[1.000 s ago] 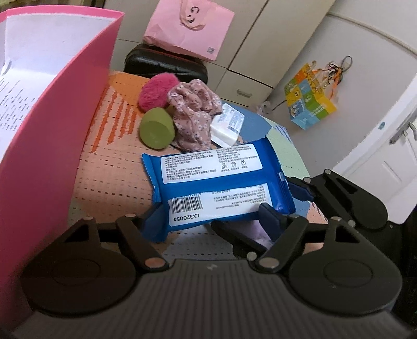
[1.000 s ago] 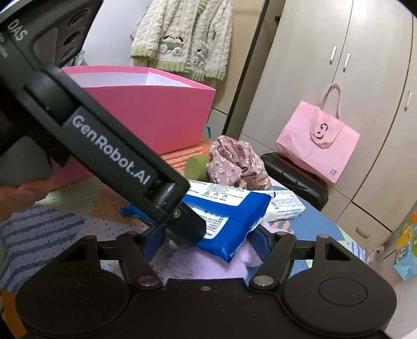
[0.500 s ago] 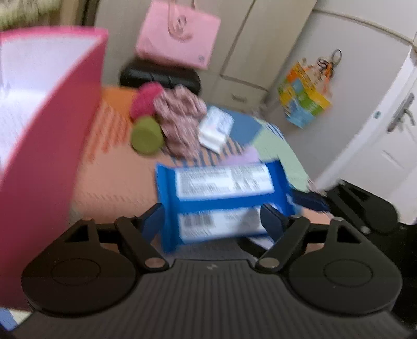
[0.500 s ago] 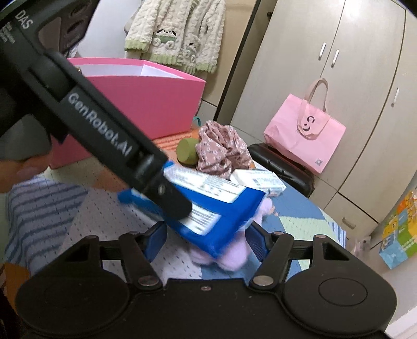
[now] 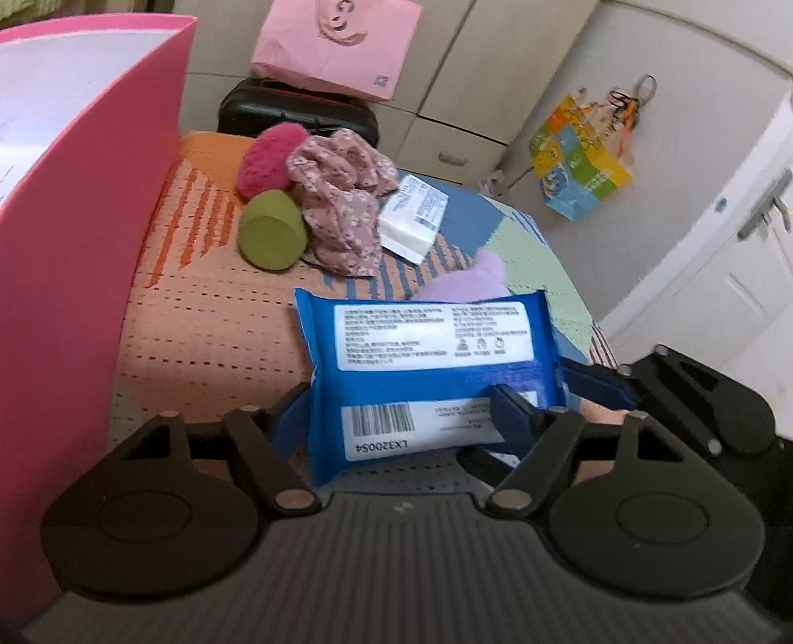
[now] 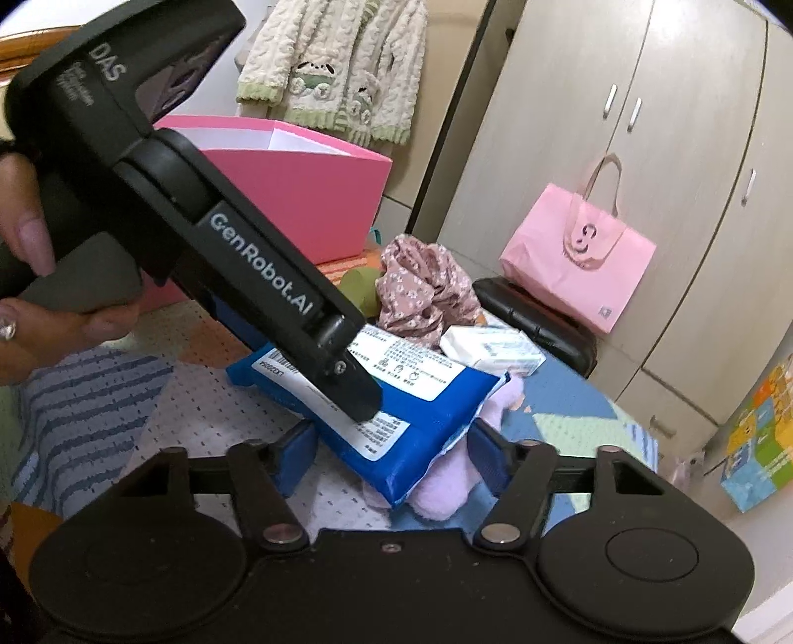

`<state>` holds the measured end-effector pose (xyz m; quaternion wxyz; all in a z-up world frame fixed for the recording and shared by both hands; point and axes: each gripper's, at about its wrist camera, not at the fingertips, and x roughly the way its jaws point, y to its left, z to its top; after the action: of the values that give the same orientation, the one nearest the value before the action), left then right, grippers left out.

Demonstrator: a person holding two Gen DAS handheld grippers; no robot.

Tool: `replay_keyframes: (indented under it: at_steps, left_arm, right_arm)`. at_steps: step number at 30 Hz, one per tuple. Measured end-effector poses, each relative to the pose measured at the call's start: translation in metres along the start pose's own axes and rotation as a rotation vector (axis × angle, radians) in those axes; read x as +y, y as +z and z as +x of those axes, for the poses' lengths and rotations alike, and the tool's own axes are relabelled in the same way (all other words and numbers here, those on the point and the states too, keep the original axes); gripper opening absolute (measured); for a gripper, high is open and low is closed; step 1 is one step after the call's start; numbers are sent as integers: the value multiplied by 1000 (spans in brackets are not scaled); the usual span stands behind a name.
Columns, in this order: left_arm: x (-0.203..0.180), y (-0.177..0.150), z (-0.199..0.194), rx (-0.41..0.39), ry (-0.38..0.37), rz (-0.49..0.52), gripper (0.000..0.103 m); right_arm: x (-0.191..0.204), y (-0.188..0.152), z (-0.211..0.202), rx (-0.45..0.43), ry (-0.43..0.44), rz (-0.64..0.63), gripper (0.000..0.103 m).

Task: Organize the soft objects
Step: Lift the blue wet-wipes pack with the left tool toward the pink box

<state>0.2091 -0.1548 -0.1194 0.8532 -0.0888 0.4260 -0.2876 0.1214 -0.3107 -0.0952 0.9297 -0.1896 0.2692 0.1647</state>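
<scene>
My left gripper (image 5: 396, 411) is shut on a blue wet-wipe pack (image 5: 426, 366) and holds it lifted above the table; the pack also shows in the right wrist view (image 6: 396, 396). A lilac soft cloth (image 6: 446, 485) lies under it, also seen behind the pack (image 5: 471, 282). My right gripper (image 6: 391, 446) is open, its fingers on either side of the pack's end and the cloth. Farther back lie a green sponge (image 5: 270, 238), a magenta fluffy ball (image 5: 265, 158), a floral pink cloth (image 5: 342, 198) and a white tissue pack (image 5: 414, 218).
A large pink box (image 5: 74, 208) stands open at the left, also seen in the right wrist view (image 6: 297, 198). The table has a patterned cloth (image 5: 208, 327). A black case (image 5: 297, 109) and pink bag (image 5: 337, 44) sit behind; cupboards beyond.
My left gripper has lifted the blue pack slightly off the table and tilted it. The lilac cloth beneath is now more exposed. The right gripper stays open near it.
</scene>
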Motion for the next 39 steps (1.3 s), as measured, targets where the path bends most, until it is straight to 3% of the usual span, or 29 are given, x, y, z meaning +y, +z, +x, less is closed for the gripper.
replay_keyframes:
  at_steps: [7, 16, 26, 39]
  left_arm:
    - [-9, -8, -3, -28, 12, 55, 65]
    - [-25, -17, -14, -59, 40, 134, 65]
    - [-42, -25, -59, -73, 46, 239, 66]
    - [-37, -38, -126, 0, -3, 276, 66]
  right_arm:
    - [7, -5, 1, -21, -42, 31, 58]
    - [27, -13, 1, -63, -147, 11, 57]
    - [36, -2, -33, -95, -137, 63, 56]
    - [62, 13, -77, -83, -20, 137, 57]
